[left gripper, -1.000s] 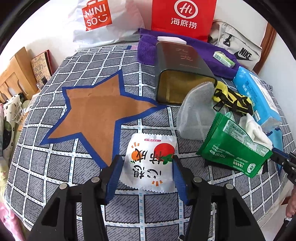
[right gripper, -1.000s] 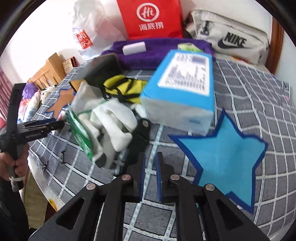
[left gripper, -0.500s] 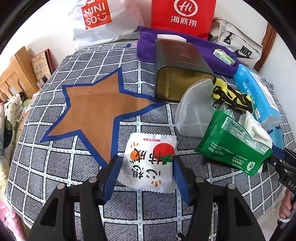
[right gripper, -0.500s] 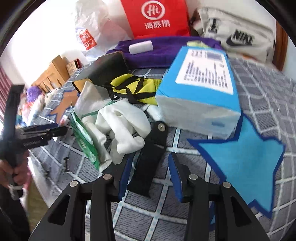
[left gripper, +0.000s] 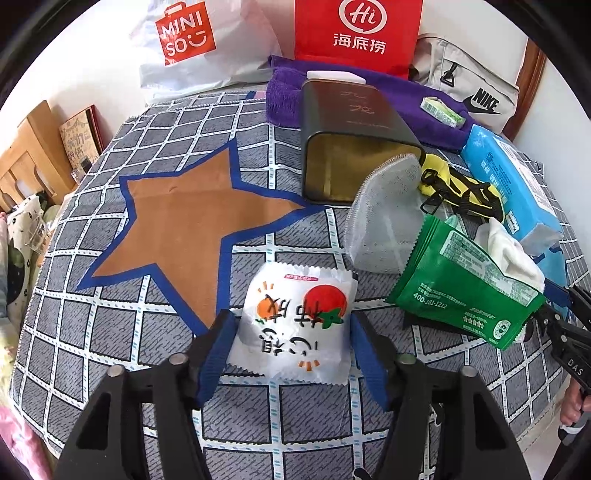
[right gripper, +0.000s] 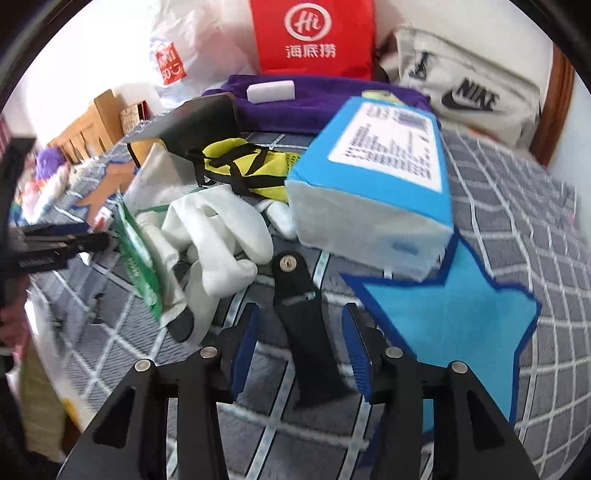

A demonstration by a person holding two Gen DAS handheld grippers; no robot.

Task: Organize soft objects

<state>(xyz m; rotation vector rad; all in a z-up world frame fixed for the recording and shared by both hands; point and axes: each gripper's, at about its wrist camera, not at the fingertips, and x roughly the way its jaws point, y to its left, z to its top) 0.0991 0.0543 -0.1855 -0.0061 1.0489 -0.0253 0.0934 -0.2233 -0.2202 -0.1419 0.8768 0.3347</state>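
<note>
My left gripper (left gripper: pixel 291 343) is open with its blue pads on either side of a white snack packet (left gripper: pixel 295 321) printed with a tomato, lying on the checked cloth. My right gripper (right gripper: pixel 299 343) is open, its pads astride a flat black strap-like piece (right gripper: pixel 306 332) with a silver rivet. White gloves (right gripper: pixel 218 236) lie just ahead-left of it, next to a green tissue pack (left gripper: pixel 465 291), a grey mesh pouch (left gripper: pixel 388 218), a yellow strapped pouch (right gripper: pixel 243 166) and a blue tissue pack (right gripper: pixel 384 181).
A dark tin box (left gripper: pixel 351 147) lies on its side with its mouth open. A brown star patch (left gripper: pixel 192 214) and a blue star patch (right gripper: pixel 450 325) mark the cloth. Purple towel (left gripper: pixel 369 88), red bag (left gripper: pixel 358 33), Miniso bag (left gripper: pixel 192 44) and Nike bag (right gripper: pixel 465 92) line the back.
My right gripper has opened from shut and moved forward, now straddling the black strap piece. The left gripper has stayed open around the snack packet, shifting only slightly.
</note>
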